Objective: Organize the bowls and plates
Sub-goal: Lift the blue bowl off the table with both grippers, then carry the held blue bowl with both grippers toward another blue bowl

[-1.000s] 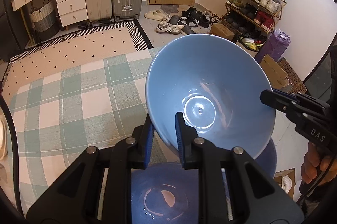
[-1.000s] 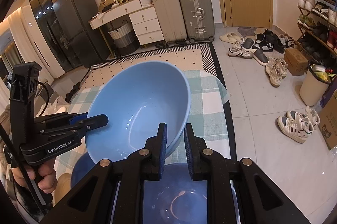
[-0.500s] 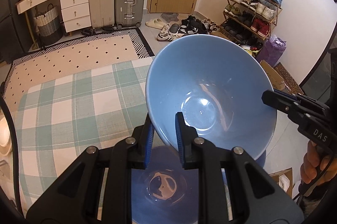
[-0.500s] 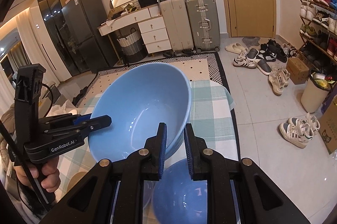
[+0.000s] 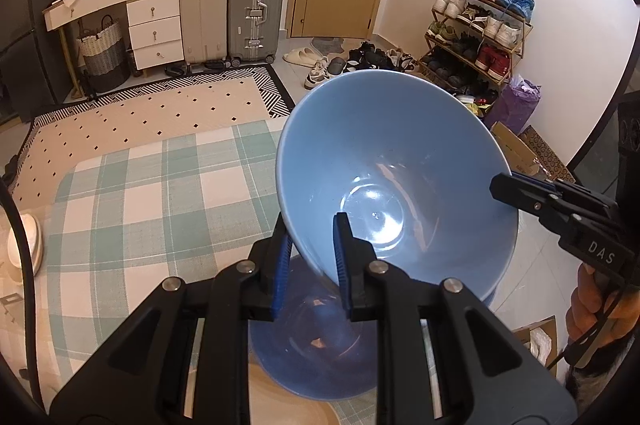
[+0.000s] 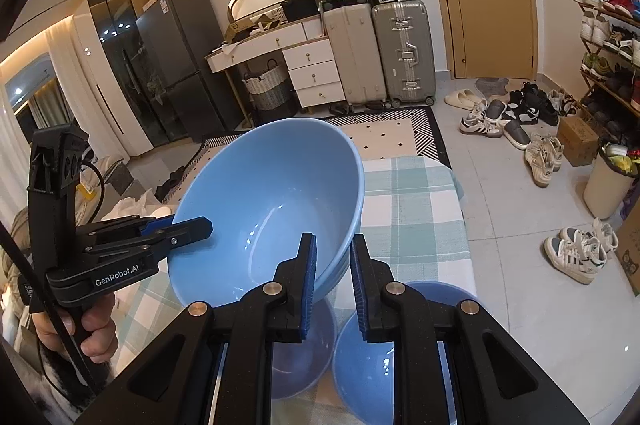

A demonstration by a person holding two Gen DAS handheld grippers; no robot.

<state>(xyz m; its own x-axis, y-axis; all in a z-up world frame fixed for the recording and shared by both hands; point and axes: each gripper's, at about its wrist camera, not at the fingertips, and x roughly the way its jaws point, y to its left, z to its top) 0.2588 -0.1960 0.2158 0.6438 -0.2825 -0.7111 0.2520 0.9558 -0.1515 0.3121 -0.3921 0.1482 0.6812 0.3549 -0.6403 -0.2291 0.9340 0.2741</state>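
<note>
A large light blue bowl (image 5: 392,161) is held tilted in the air above the checked tablecloth (image 5: 152,193); it also shows in the right wrist view (image 6: 272,201). My left gripper (image 5: 310,245) is shut on its near rim, and my right gripper (image 6: 332,257) is shut on the opposite rim. Each gripper shows in the other's view, the right one (image 5: 520,193) and the left one (image 6: 188,229). Below the held bowl stand a darker blue bowl (image 5: 320,341), also in the right wrist view (image 6: 304,353), and a second blue bowl (image 6: 380,357) to its right.
A white dish (image 5: 28,245) lies at the table's left edge. A wooden board (image 5: 280,405) lies under the near bowl. Beyond the table are a patterned rug (image 5: 152,113), suitcases (image 5: 256,9), drawers (image 5: 156,29), a shoe rack (image 5: 480,25) and shoes on the floor (image 6: 520,129).
Both grippers have lifted the light blue bowl higher above the table. The darker bowl underneath now lies farther below, and a second blue bowl has come into the right wrist view.
</note>
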